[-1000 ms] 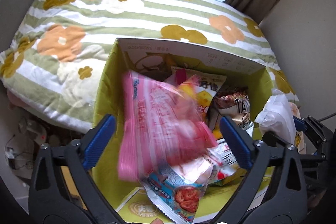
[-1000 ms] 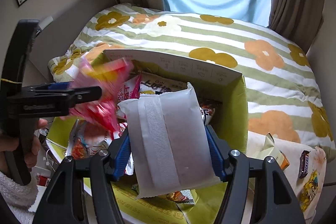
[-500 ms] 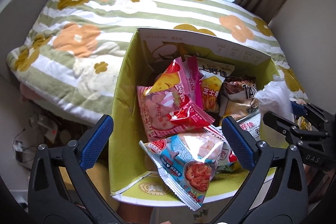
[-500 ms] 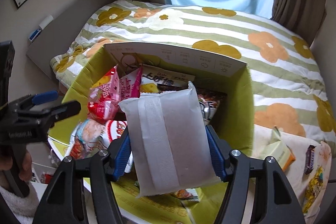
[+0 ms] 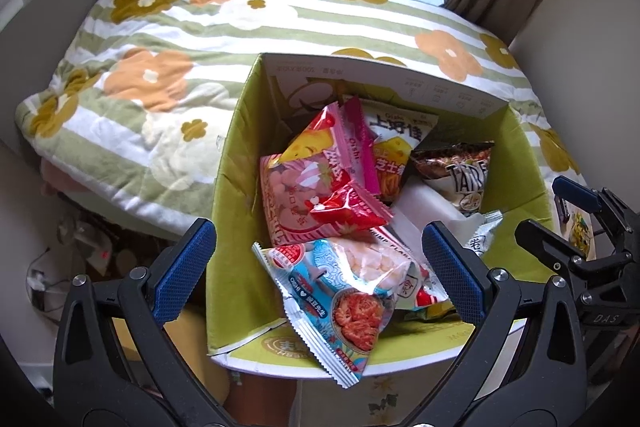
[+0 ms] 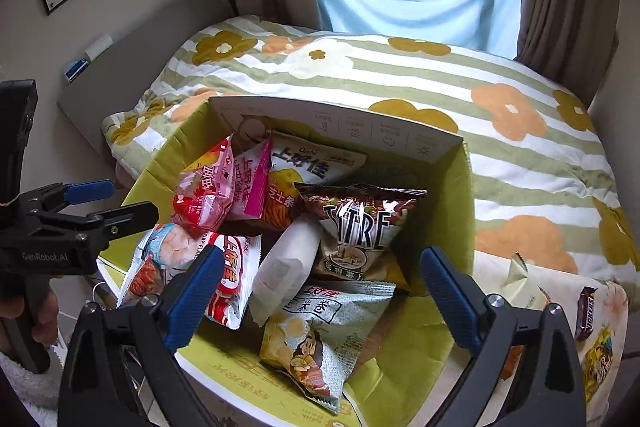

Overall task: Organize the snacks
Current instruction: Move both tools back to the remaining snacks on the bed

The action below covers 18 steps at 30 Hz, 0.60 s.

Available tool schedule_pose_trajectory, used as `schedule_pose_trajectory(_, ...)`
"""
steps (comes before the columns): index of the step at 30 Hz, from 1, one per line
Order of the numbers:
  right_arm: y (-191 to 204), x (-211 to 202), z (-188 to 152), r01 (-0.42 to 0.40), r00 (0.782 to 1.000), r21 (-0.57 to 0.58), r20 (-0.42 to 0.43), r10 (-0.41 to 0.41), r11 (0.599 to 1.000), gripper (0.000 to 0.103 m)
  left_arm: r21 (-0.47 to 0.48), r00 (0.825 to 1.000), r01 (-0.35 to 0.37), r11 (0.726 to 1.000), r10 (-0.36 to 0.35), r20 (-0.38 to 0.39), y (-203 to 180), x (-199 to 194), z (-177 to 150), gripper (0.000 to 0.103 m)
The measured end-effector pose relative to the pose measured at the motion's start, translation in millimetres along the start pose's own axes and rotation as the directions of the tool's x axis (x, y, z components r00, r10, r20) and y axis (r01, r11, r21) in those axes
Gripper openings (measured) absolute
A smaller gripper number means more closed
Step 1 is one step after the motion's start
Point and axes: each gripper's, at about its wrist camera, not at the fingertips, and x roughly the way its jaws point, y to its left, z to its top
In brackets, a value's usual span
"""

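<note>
An open green cardboard box (image 5: 228, 195) (image 6: 460, 211) holds several snack bags. A white packet (image 6: 286, 267) lies among them in the middle, also seen in the left wrist view (image 5: 428, 205). A pink and red bag (image 5: 316, 187) (image 6: 204, 191) lies at the box's left. My left gripper (image 5: 316, 263) is open and empty above the box's near left edge. My right gripper (image 6: 320, 291) is open and empty above the box's near side. Each gripper shows in the other's view, the left (image 6: 108, 203) and the right (image 5: 560, 211).
The box sits against a floral striped quilt (image 6: 400, 75) on a bed. To its right lie a pale packet (image 6: 524, 287), a chocolate bar (image 6: 586, 313) and a yellow bag (image 6: 598, 355). Cables and clutter (image 5: 80, 247) lie on the floor at left.
The pink bag dropped from my left gripper into the box. My right gripper opened and the white packet fell into the box's middle. Both grippers pulled back a little.
</note>
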Motion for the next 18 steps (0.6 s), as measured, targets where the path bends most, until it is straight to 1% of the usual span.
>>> schedule_pose_trajectory(3, -0.2, -6.5, -1.2, -0.001, 1.0, 0.007, -0.005, 0.001, 1.0, 0.098, 0.017, 1.0, 0.011, 1.0, -0.011, 0.016, -4.6, -4.2, 2.7, 0.102)
schedule_pose_trajectory(6, -2.8, -13.8, -2.6, 0.017, 1.0, 0.019, -0.01, -0.017, 1.0, 0.098, 0.046, 0.999, 0.03, 0.998, -0.032, 0.029, -13.9, -7.7, 6.2, 0.102)
schedule_pose_trajectory(8, -6.0, -20.6, -4.5, 0.043, 0.999, 0.035, -0.007, -0.043, 0.998, 0.098, 0.067, 0.998, 0.046, 0.997, -0.048, 0.035, -21.7, -9.6, 7.6, 0.102)
schedule_pose_trajectory(13, -22.3, -55.3, -14.8, 0.116, 0.992, 0.071, 0.043, -0.119, 0.991, 0.098, 0.126, 0.993, 0.099, 0.987, -0.107, 0.055, -50.7, -17.2, 10.1, 0.102)
schedule_pose_trajectory(15, -34.2, -70.8, -19.0, 0.155, 0.986, 0.087, 0.046, -0.16, 0.984, 0.098, 0.15, 0.988, 0.113, 0.982, -0.127, 0.09, -68.1, -25.6, 10.5, 0.102)
schedule_pose_trajectory(18, -56.7, -97.8, -26.9, 0.194, 0.978, 0.129, 0.055, -0.202, 0.973, 0.098, 0.202, 0.979, 0.145, 0.968, -0.171, 0.113, -94.6, -35.4, 9.3, 0.102)
